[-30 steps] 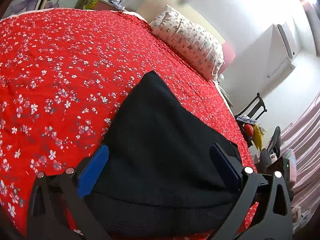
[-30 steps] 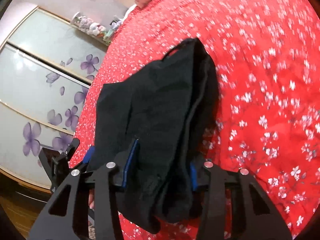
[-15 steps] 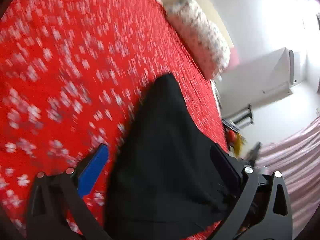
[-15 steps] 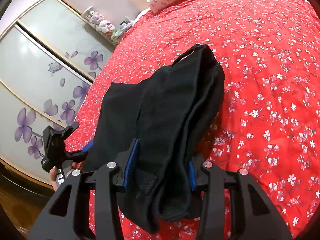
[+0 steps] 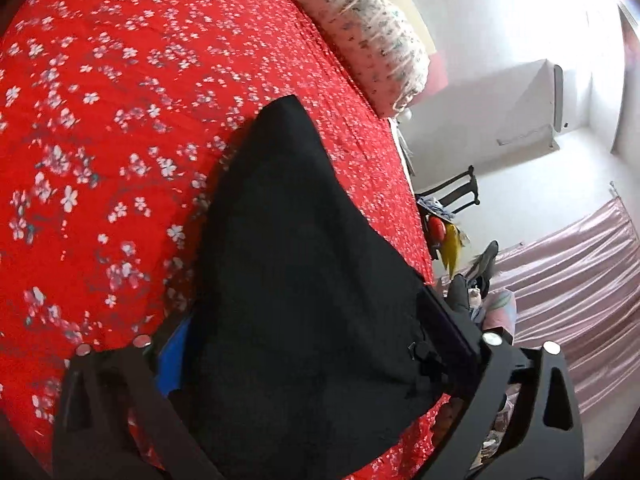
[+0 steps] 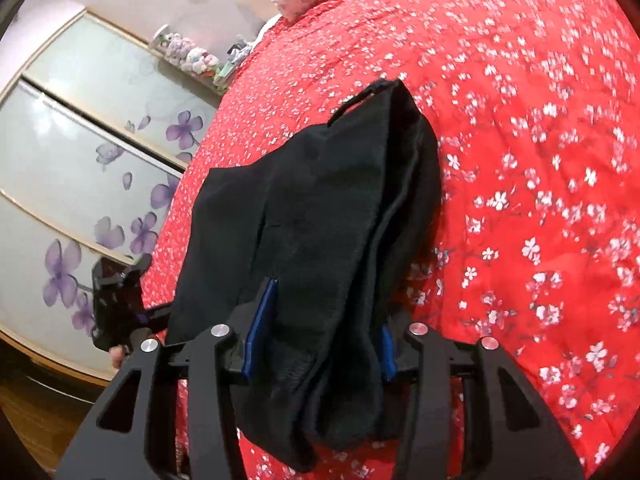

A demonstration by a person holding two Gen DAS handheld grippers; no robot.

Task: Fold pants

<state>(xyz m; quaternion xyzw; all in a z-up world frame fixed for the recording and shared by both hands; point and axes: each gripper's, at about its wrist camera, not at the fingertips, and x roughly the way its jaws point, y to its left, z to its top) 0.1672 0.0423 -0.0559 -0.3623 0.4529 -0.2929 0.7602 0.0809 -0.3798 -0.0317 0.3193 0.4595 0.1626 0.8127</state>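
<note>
Red floral bedspread [image 6: 540,160], black pants [image 6: 340,220] lengthwise toward pillow [image 5: 368,28]

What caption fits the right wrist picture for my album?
Right gripper pinching bunched black pants above a red flowered bedspread.

The black pants [image 5: 304,280] drape over the left claw [image 5: 316,344], hiding most of its blue pad and all of the gap between its jaws, so its grip can't be read. On the right claw [image 6: 320,336], bunched cloth covers the fingertips. The pants' lower end runs off the frame's bottom. The clutter [image 5: 444,236] beside the bed [image 5: 120,120] is too small to identify.
</note>
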